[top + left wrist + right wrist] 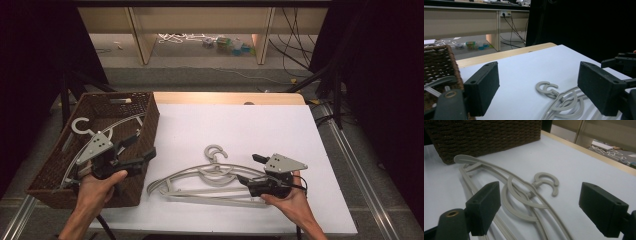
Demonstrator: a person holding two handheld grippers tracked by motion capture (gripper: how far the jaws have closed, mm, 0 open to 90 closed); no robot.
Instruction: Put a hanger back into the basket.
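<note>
Two or three grey plastic hangers lie stacked on the white table top, hooks pointing away from me. Another grey hanger rests inside the brown wicker basket at the left. My left gripper hovers over the basket's right wall, aimed toward the stack, jaws open with nothing between them. My right gripper sits at the stack's right end, open and empty. In the left gripper view the hangers lie beyond the left gripper. In the right gripper view the hangers run between the right gripper's jaws, untouched.
A wooden table edge shows behind the white top. Beyond it are desk legs, cables and small toys on the floor. Metal rails run along the table's right side. The basket stands close to the stack's left end.
</note>
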